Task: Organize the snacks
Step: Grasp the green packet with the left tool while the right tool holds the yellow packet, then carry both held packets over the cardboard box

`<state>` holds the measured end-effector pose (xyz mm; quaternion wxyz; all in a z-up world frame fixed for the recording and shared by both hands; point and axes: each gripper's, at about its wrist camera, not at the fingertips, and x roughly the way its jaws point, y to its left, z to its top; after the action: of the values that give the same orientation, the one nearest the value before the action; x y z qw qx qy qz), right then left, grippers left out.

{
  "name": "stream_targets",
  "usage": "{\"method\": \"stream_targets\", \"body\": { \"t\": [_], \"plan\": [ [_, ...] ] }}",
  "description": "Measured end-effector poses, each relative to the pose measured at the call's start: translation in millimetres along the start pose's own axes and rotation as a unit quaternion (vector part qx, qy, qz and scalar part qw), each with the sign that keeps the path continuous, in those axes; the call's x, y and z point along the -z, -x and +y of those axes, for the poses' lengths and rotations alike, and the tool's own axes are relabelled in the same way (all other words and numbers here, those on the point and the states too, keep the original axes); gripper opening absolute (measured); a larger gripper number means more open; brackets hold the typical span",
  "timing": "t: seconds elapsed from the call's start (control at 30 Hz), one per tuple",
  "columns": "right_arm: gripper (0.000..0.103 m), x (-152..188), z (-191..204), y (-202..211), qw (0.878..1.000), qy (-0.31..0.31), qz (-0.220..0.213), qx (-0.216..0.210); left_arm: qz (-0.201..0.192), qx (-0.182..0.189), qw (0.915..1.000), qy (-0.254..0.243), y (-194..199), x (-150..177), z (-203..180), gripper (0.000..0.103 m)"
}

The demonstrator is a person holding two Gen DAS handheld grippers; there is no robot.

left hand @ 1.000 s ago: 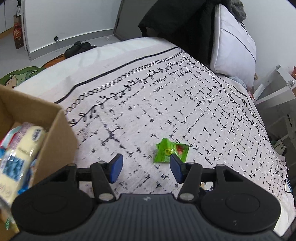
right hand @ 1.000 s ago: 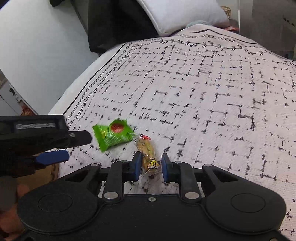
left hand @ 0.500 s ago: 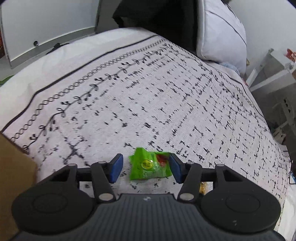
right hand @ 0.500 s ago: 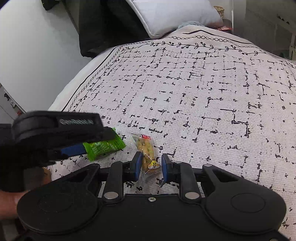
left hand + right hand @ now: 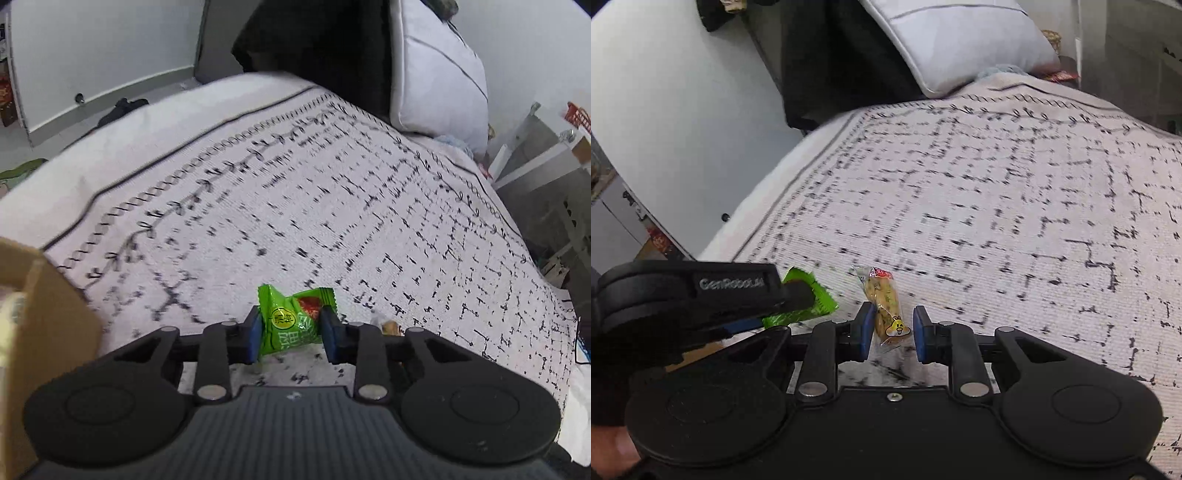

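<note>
The left gripper (image 5: 290, 334) grasps a green snack packet (image 5: 291, 321): its jaws have just been closing, and the blue pads now press on both sides of the packet, which bulges upward between them. The packet carries a round yellow-green label and a red patch near its far right corner. In the right wrist view the same gripper (image 5: 768, 317) reaches in from the left, with the green packet (image 5: 812, 299) poking out past its fingers, just above the bed cover (image 5: 997, 206).

The right gripper (image 5: 889, 334) has its jaws clenched on a slim clear packet (image 5: 884, 306) of yellowish biscuit with a small cartoon face at the near end and a red strip at the far end. The packet stands tilted, its far end leaning left. The left pad touches it; the right pad sits close to it, though contact on that side cannot be told for sure. The two packets lie near each other, the green one to the left.

A white bed cover (image 5: 295, 206) with black dashes and a vine border spreads under both grippers. At the near left a cardboard box (image 5: 48, 314) stands on the bed, with pale wrapped goods blurred inside it. A grey pillow (image 5: 436, 70) leans at the far end of the bed, beside dark cloth (image 5: 317, 40).
</note>
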<state>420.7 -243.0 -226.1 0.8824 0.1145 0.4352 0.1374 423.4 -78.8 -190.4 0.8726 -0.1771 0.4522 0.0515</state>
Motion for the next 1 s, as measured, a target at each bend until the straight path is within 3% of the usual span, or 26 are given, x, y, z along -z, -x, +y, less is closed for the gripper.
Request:
{"method": "stream_targets", "body": {
  "t": [0.57,1.0],
  "plan": [
    [0.022,0.4,79.7,38.3,0.994,0.049,-0.034,-0.092,-0.074,-0.032,0.9961,0.035,111.3,-12.2,50.3,0.032],
    [0.022,13.8,123.1,50.9,0.987,0.093,-0.053,-0.117,-0.101,-0.063,0.9903,0.071,159.2,-11.8,103.8,0.032]
  ]
}}
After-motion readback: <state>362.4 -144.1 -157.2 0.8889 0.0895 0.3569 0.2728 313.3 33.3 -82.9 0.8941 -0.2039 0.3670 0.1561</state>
